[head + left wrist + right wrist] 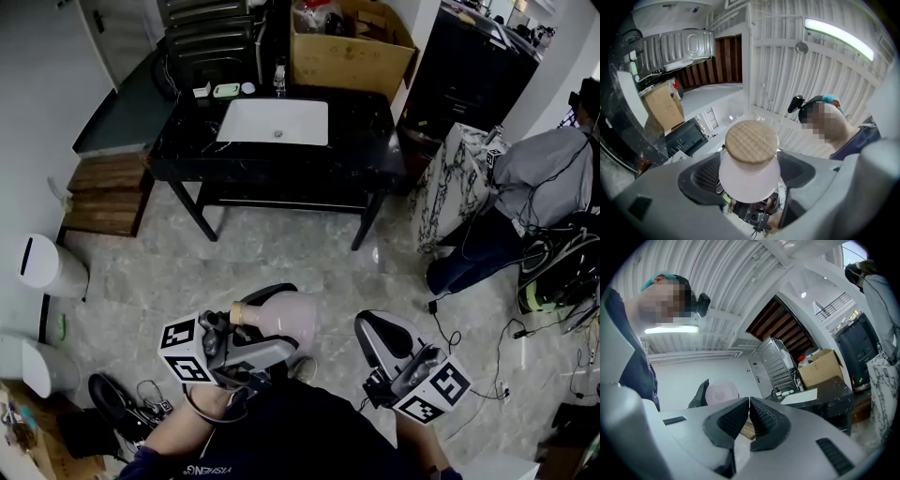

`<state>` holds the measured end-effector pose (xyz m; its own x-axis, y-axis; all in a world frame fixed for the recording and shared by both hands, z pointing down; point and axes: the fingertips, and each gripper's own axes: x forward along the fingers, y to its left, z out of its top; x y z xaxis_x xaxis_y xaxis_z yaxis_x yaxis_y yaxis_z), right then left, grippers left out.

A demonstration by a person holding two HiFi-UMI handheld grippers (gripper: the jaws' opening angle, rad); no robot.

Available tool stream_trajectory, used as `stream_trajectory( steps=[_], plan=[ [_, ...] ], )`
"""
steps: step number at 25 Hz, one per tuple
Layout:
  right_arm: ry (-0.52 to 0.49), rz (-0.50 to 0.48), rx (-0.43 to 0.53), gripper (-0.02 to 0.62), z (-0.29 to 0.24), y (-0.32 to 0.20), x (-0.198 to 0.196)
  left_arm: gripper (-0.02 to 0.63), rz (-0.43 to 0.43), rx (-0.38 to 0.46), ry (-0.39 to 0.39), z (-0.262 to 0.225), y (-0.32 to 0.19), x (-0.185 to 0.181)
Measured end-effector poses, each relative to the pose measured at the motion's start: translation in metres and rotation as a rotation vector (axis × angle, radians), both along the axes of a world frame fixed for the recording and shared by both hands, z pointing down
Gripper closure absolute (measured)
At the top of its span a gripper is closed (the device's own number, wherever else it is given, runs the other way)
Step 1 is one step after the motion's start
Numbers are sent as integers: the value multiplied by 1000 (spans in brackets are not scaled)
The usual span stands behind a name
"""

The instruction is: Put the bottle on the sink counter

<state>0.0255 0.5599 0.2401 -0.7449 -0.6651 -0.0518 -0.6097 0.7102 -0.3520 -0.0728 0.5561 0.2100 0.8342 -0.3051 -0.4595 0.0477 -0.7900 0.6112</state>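
Note:
A pale pink bottle (286,319) with a round wooden cap (239,314) lies sideways in my left gripper (267,328), whose jaws are shut on its body. The left gripper view shows the bottle (750,176) cap-first between the two pads, held low over the floor. My right gripper (375,330) hangs beside it to the right, shut with nothing in it; its pads (736,418) meet in the right gripper view, where the bottle (722,392) shows behind them. The black sink counter (366,145) with a white basin (274,122) stands well ahead of both.
A cardboard box (347,42) sits behind the counter. Small items (225,90) line its back edge. A person (539,178) sits at right by a marbled block (450,178). Wooden steps (108,192), white bins (47,267) and floor cables (469,347) lie around.

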Motion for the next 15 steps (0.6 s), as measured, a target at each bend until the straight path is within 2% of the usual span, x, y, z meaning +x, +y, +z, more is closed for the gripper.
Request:
stream_trajectory(
  steps=[15],
  plan=[
    [-2,14,-5,568,5,-30,5,224,1,-2,-4,4,-30,1]
  ],
)
